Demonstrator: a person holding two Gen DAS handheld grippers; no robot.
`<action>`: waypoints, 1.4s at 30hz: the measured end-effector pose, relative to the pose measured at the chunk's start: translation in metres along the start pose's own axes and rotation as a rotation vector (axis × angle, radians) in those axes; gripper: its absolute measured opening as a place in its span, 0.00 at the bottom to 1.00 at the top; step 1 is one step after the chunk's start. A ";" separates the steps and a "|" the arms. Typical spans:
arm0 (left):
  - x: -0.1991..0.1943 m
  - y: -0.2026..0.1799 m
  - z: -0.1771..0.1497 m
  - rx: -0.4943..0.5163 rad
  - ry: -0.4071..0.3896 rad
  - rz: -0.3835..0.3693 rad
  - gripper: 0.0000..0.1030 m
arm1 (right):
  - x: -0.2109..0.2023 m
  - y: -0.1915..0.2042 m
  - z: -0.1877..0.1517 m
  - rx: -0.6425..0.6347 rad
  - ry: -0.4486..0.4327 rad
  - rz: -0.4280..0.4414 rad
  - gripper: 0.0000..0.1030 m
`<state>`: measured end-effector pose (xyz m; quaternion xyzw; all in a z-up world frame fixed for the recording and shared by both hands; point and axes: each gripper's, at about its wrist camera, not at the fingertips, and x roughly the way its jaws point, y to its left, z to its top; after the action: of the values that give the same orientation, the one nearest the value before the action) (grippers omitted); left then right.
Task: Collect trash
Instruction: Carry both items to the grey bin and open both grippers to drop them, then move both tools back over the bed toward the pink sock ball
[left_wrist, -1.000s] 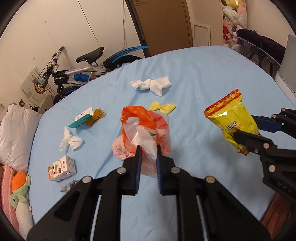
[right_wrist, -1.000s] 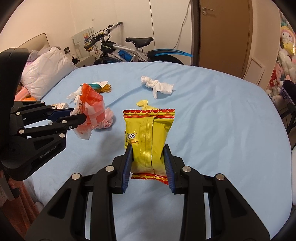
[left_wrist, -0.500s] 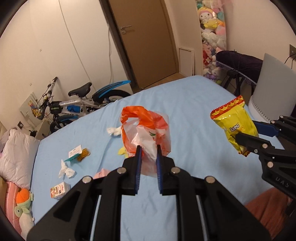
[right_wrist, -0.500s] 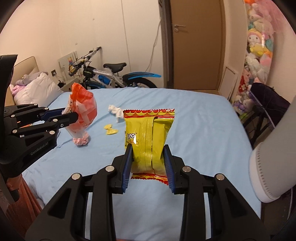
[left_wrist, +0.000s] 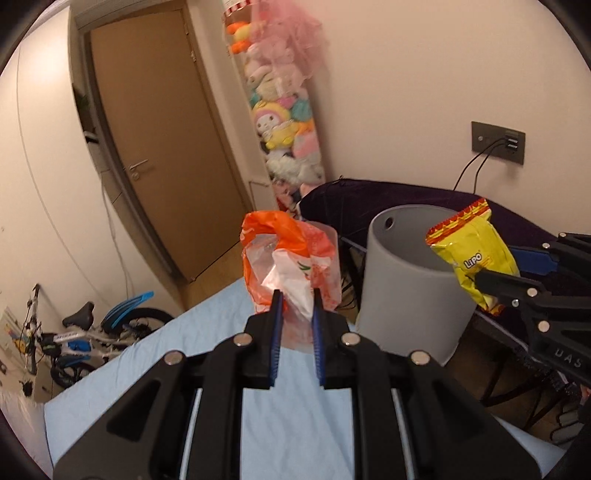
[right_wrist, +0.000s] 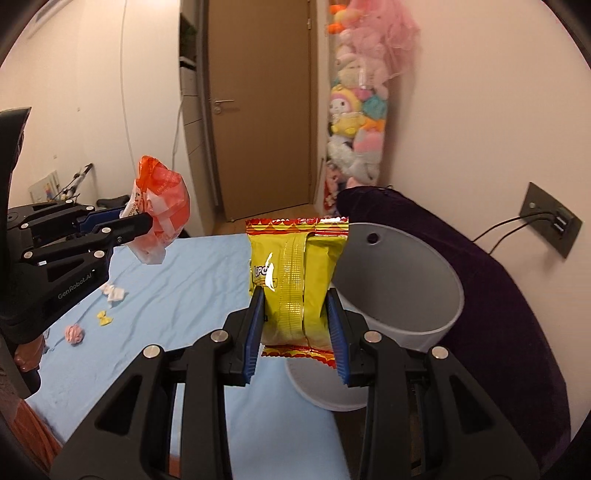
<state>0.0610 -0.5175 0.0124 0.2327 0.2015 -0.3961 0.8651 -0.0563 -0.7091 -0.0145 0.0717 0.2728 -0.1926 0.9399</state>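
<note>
The left gripper (left_wrist: 295, 299) clamped an orange plastic bag (left_wrist: 290, 254) above the bed (right_wrist: 192, 280), while the right gripper (right_wrist: 295, 299) pinched a yellow snack packet (right_wrist: 295, 273) just beside the grey bin (right_wrist: 402, 280)

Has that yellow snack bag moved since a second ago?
Yes. The yellow snack bag, earlier above the blue bed, now hangs at the grey bin beside it.

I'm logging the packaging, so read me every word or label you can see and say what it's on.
"LiPO": yellow snack bag in the right gripper.
"GenRobot.AI": left gripper body, right wrist view.
"UAS": partial lettering on the right gripper body, left wrist view.
Print on the orange plastic bag: too blurred to read.
</note>
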 end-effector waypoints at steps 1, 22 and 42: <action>0.001 -0.011 0.012 0.011 -0.016 -0.016 0.15 | -0.002 -0.015 0.006 0.018 0.000 -0.017 0.30; 0.141 -0.113 0.075 0.045 0.082 -0.323 0.75 | 0.085 -0.135 0.026 0.165 0.141 -0.170 0.55; 0.033 0.028 -0.030 0.003 0.057 -0.096 0.75 | 0.029 0.049 0.015 -0.073 0.050 -0.033 0.68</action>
<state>0.0976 -0.5040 -0.0229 0.2351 0.2363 -0.4307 0.8387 -0.0070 -0.6770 -0.0156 0.0375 0.3041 -0.1959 0.9315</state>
